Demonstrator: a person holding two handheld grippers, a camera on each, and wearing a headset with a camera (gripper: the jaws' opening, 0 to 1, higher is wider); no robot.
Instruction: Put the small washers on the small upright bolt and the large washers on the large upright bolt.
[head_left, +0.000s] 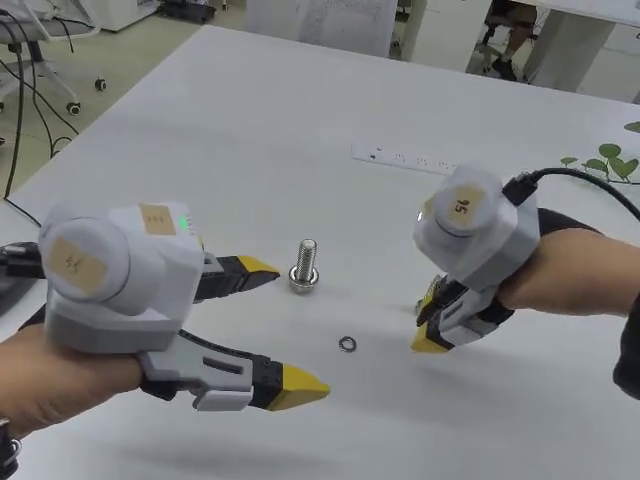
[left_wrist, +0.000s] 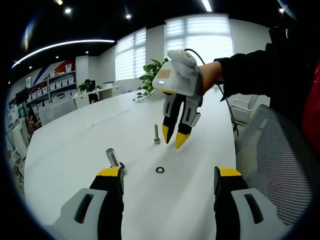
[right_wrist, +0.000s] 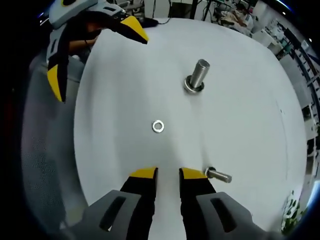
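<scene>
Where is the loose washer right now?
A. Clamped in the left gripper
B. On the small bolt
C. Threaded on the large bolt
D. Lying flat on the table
D: the washer lies flat on the table, apart from the large bolt and the open left gripper.

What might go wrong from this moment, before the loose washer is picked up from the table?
1. The right tool stands close beside the small bolt; a sideways move may tip that bolt over.
2. The washer lies flat on the smooth table; thin as it is, it may slide away from the tips rather than be pinched.
</scene>
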